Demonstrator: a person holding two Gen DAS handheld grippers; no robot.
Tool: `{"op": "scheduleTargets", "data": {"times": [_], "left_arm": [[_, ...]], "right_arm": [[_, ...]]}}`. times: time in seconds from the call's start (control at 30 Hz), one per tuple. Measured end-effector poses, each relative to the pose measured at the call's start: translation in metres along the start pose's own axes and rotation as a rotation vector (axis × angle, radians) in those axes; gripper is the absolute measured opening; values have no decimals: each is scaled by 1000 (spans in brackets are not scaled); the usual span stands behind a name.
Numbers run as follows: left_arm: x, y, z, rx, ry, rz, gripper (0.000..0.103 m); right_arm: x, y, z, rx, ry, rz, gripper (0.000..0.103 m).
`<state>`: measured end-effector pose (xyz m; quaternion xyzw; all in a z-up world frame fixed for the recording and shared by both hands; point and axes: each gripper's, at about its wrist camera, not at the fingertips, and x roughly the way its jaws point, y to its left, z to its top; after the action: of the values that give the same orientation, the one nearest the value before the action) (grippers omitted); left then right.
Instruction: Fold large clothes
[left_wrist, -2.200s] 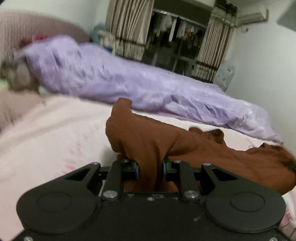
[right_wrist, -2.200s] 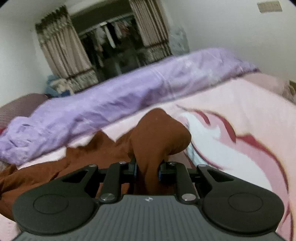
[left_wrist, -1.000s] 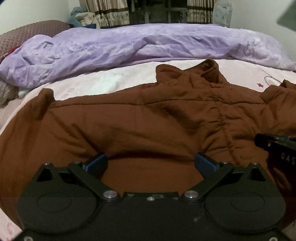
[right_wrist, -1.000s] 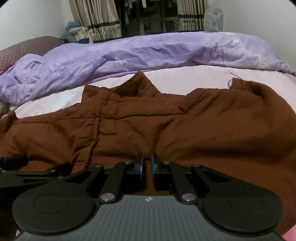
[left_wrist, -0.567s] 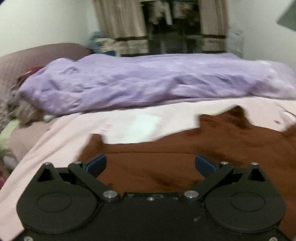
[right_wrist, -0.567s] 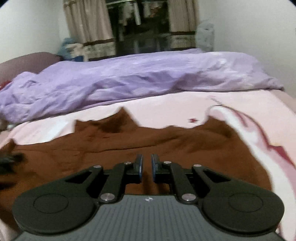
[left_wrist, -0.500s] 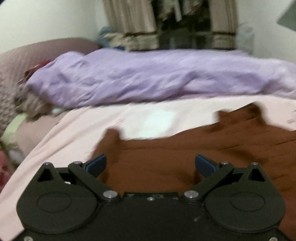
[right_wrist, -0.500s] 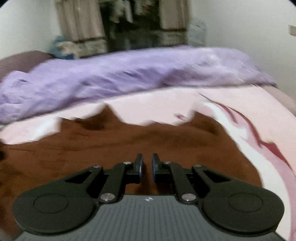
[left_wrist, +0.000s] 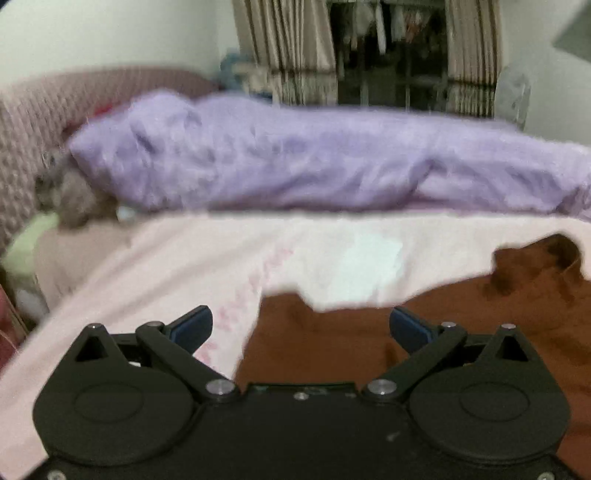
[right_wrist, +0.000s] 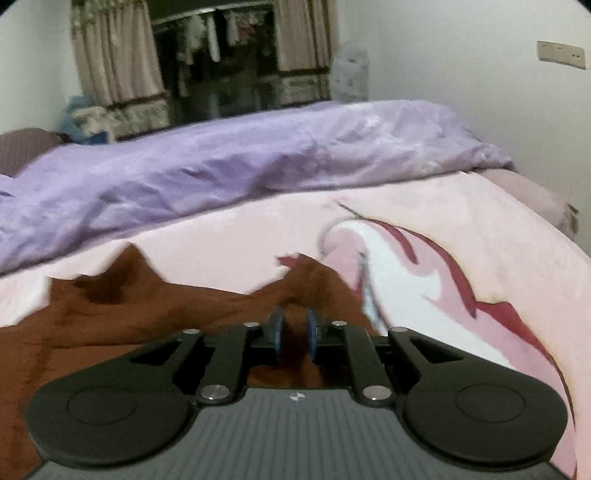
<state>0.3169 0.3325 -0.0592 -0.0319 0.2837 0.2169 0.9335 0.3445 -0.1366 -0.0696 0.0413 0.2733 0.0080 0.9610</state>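
Brown jacket now lies spread on the pink bed sheet, no longer bunched up. Left claw has let go, spread wide; right claw still pinches fabric (near edge). Ready for 1st fold, prob.

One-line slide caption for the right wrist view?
Right gripper pinches the brown garment on a pink bedsheet, purple duvet behind.

Both wrist cameras sit low over the bed's near edge, facing the purple duvet along its far edge; both share the brown garment.
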Motion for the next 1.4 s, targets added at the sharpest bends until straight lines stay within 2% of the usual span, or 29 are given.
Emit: {"op": "scheduleTargets", "data": {"times": [0.03,0.07,0.17,0.27,0.33,0.4,0.47,0.5,0.57,0.63,0.7,0.83,0.9,0.93,0.97,1.07,1.1,1.17,1.23,1.33,1.4], "left_arm": [[17,-1,-8,11,57,8,103],[30,0,-20,1,84,-18,103],[27,14,-23,-112,78,-75,103],[15,13,-18,-92,73,-30,103],[-3,5,-15,-28,48,12,103],[-27,3,-13,14,20,7,103],[-46,0,-12,16,8,-15,103],[-55,0,-14,12,7,-32,103],[-69,-2,-18,19,4,-68,103],[-83,-2,-26,24,4,-72,103],[-89,-3,-32,22,10,-90,103],[-103,-10,-45,37,36,-105,103],[-103,-11,-48,48,40,-115,103],[-100,-10,-48,51,42,-124,103],[-100,-11,-49,57,45,-130,103],[-102,-14,-54,88,56,-123,103],[-103,-13,-56,99,61,-115,103],[-104,-9,-57,110,63,-103,103],[-107,1,-55,96,58,-88,103],[-112,13,-50,92,45,-63,103],[-116,20,-43,107,35,-21,103]], "right_arm": [[18,-4,-8,5,39,-26,16],[34,-10,-17,22,78,-25,18],[35,-26,-28,107,36,52,20],[22,-30,-20,105,35,63,25],[6,-30,-17,93,32,58,39],[-16,-35,-15,83,12,55,73],[-36,-44,-15,82,-11,35,92],[-45,-49,-18,83,-19,19,92],[-56,-58,-24,102,5,-6,92],[-59,-68,-39,148,87,5,92],[-58,-71,-58,185,150,83,92],[-48,-68,-73,242,158,172,92],[-36,-69,-72,299,183,246,76],[-27,-68,-72,321,193,285,72],[-21,-66,-71,314,184,274,61],[-25,-54,-65,304,133,249,31],[-35,-46,-62,284,100,230,25],[-62,-26,-52,219,2,210,23],[-86,-3,-37,193,-84,234,22],[-119,48,-9,128,-205,319,21],[-136,97,6,62,-265,384,20]]}}
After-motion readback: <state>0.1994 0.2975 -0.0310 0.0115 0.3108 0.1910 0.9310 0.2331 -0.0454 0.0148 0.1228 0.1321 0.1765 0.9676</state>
